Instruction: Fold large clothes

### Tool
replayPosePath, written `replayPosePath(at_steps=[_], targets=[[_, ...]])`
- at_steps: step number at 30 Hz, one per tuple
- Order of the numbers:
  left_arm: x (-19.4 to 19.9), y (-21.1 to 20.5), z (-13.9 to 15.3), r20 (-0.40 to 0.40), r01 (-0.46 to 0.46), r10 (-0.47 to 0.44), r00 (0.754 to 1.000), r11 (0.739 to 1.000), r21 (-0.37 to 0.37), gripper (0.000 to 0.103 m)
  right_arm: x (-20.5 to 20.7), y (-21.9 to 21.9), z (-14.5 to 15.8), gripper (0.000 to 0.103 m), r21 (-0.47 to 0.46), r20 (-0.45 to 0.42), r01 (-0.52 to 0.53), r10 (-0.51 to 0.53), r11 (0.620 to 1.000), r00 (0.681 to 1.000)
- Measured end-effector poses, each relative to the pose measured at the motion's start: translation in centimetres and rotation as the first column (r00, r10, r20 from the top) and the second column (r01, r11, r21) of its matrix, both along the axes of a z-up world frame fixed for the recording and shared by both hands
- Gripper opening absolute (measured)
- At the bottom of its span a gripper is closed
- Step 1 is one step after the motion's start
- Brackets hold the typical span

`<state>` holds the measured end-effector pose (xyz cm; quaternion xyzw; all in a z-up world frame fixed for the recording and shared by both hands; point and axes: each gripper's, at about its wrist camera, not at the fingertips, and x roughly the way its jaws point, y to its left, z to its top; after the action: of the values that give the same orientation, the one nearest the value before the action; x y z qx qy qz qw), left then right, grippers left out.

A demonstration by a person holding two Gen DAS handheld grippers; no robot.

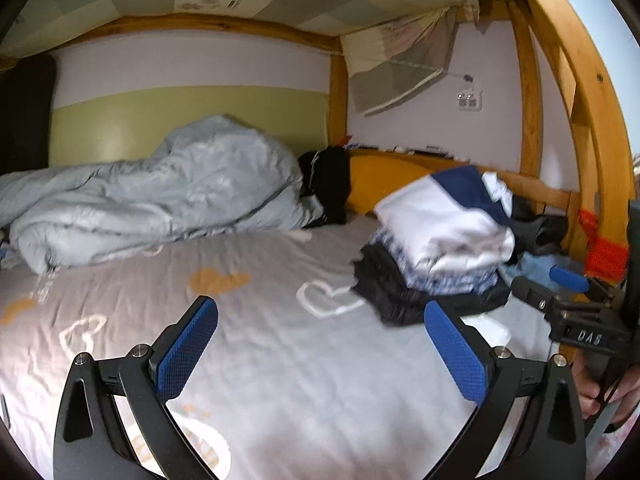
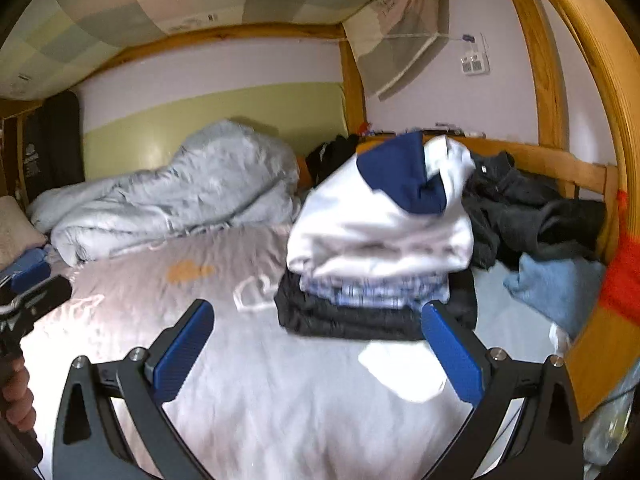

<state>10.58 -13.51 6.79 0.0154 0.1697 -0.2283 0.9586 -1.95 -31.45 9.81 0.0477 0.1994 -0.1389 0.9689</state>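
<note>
A stack of folded clothes (image 2: 380, 248) sits on the bed, with a white and navy garment (image 1: 444, 216) on top, a blue checked one under it and a black one at the bottom. In the left wrist view my left gripper (image 1: 320, 312) is open over the grey sheet, left of the stack, with nothing between its blue pads. My right gripper (image 2: 318, 312) is open too and holds nothing; its right fingertip is just in front of the stack's black bottom layer. A heap of dark unfolded clothes (image 2: 532, 208) and a light blue garment (image 2: 556, 288) lie to the right of the stack.
A crumpled pale blue duvet (image 1: 160, 196) fills the back left of the bed. A wooden bunk frame (image 2: 600, 92) closes in the right side and the top. A black garment (image 1: 328, 176) lies by the orange headboard. A small white piece (image 2: 404, 368) lies on the grey heart-print sheet (image 1: 280, 360).
</note>
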Motion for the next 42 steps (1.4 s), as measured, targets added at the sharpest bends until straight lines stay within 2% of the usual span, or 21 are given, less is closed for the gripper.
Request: replayPosePath(at_steps=[4, 8, 12, 20, 26, 28, 36, 42], targets=[[-0.3, 0.6, -3.2, -0.046, -0.030, 0.029, 0.999, 0.999, -0.014, 0.103, -0.2, 0.6, -1.7, 0.103, 0.019, -0.015, 0.002, -0.002, 1.000, 1.000], [-0.2, 0.5, -5.5, -0.082, -0.034, 0.032, 0.996, 0.999, -0.024, 0.103, -0.1, 1.2, -2.9, 0.103, -0.026, -0.047, -0.012, 0.010, 1.000, 0.999], [-0.2, -0.2, -6.2, -0.041, -0.040, 0.041, 0.998, 0.999, 0.026, 0.103, 0.1, 1.2, -3.5, 0.103, -0.032, -0.050, -0.005, 0.003, 0.999, 0.999], [0.6, -0.5, -7.2, -0.006, -0.062, 0.062, 0.998, 0.998, 0.022, 0.103, 0.6, 1.3, -4.7, 0.103, -0.026, -0.069, 0.000, -0.002, 1.000, 0.998], [0.9, -1.7, -10.2, 0.043, -0.072, 0.070, 0.997, 0.995, 0.068, 0.103, 0.8, 1.2, -5.2, 0.103, -0.019, -0.086, 0.012, -0.013, 1.000, 0.996], [1.2, -2.3, -11.3, 0.030, -0.069, 0.067, 0.997, 0.992, 0.104, 0.103, 0.9, 1.1, -5.3, 0.103, -0.019, -0.091, 0.015, -0.017, 1.000, 0.996], [0.4, -2.9, -11.2, 0.080, -0.069, 0.060, 0.995, 0.990, 0.122, 0.103, 1.4, 1.0, -6.2, 0.103, -0.034, -0.130, 0.030, -0.034, 0.999, 0.991], [0.8, -2.2, -11.1, 0.052, -0.068, 0.064, 0.997, 0.994, 0.089, 0.103, 1.4, 0.9, -6.2, 0.103, -0.037, -0.132, 0.038, -0.043, 0.999, 0.990]])
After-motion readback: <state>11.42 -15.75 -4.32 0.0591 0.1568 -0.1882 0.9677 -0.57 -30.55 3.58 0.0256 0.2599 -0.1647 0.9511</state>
